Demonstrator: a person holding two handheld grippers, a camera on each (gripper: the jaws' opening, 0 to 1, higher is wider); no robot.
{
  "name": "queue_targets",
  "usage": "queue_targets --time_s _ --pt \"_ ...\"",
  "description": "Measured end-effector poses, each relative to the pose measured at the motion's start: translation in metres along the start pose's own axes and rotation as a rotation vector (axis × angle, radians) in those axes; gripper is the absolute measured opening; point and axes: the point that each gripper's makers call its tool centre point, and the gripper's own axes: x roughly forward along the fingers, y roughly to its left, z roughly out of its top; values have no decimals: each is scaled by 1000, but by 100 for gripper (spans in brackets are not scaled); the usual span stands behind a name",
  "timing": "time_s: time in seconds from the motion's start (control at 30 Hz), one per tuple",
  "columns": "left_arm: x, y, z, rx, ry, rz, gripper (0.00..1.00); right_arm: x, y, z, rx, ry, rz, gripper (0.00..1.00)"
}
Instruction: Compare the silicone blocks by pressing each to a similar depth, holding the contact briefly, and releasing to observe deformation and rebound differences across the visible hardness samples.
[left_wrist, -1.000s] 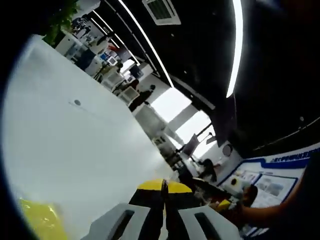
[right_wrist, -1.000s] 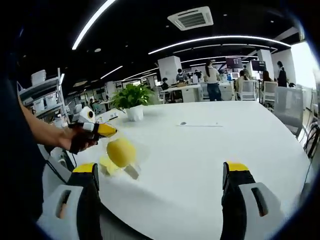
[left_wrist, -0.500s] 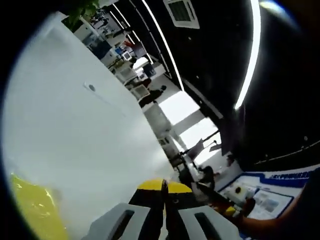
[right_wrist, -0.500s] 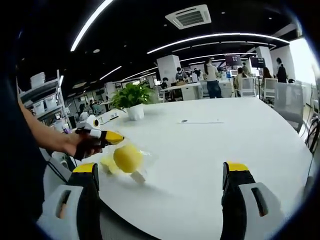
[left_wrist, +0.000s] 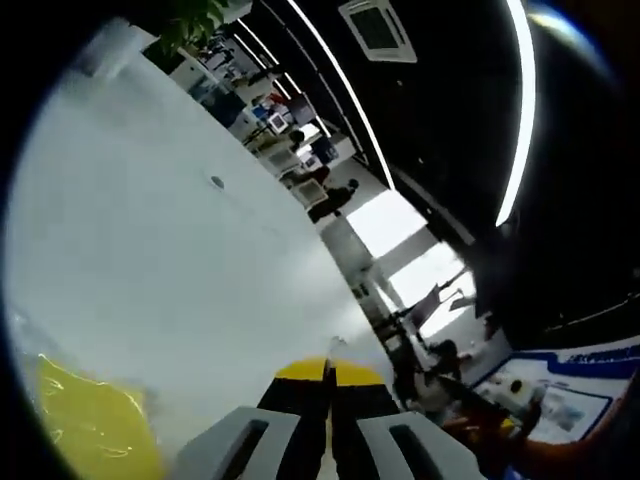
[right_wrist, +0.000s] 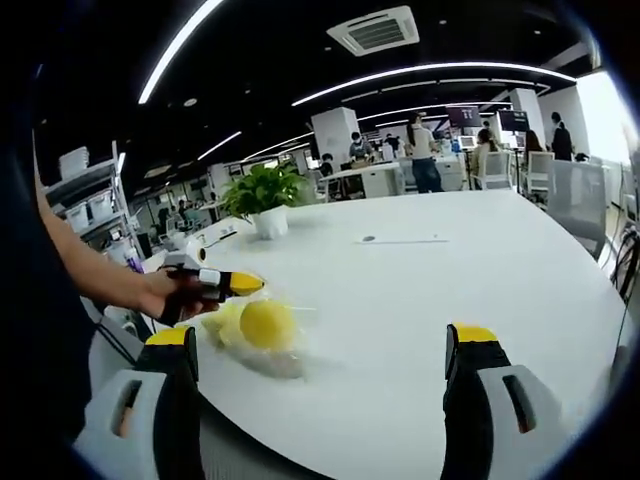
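A yellow silicone piece in crinkled clear wrap (right_wrist: 264, 324) lies near the left edge of the white table (right_wrist: 420, 330); a second paler yellow piece sits behind it. In the left gripper view the yellow pack (left_wrist: 92, 430) is at the lower left. My left gripper (right_wrist: 244, 284), held in a hand, hovers just above and left of the pack; its yellow-tipped jaws (left_wrist: 328, 372) are shut with nothing visible between them. Whether it touches the wrap I cannot tell. My right gripper (right_wrist: 320, 345) stands open, well back from the pack, jaws wide apart.
A potted plant in a white pot (right_wrist: 266, 206) stands at the table's far left. A thin pen-like item (right_wrist: 400, 240) lies mid-table, and a small dark dot (left_wrist: 217, 182) marks the tabletop. Shelves with boxes (right_wrist: 75, 195) are on the left; people and desks lie beyond.
The left gripper has moved down and to the right over the table, and the yellow pack has shifted with it and now sits lower. The right gripper stayed still and open.
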Motion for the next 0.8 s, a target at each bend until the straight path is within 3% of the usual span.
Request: queue_targets --time_s 0.07,0.13,0.23,0.4,0.47,0.53,0.57,0.8 --pt "3 0 -4 11 11 -8 0 0 0 0 3 -3 -2 96" --pt "5 7 -9 37 41 28 0 -1 0 1 6 -4 -3 96" --pt "7 22 -15 -15 70 106 0 -2 1 0 8 -4 -4 96" --pt "9 28 -19 35 89 126 0 -5 -2 -3 14 3 -11 96" --pt "9 36 -21 49 94 157 0 -5 -2 -4 17 5 -13 96" --pt "7 52 -26 132 127 218 0 -5 -2 -5 22 6 -12 96" --pt "8 54 -30 112 141 228 0 -5 -2 -6 23 9 -11 96" --pt "13 55 -31 136 155 217 0 -6 4 -9 33 14 3 96"
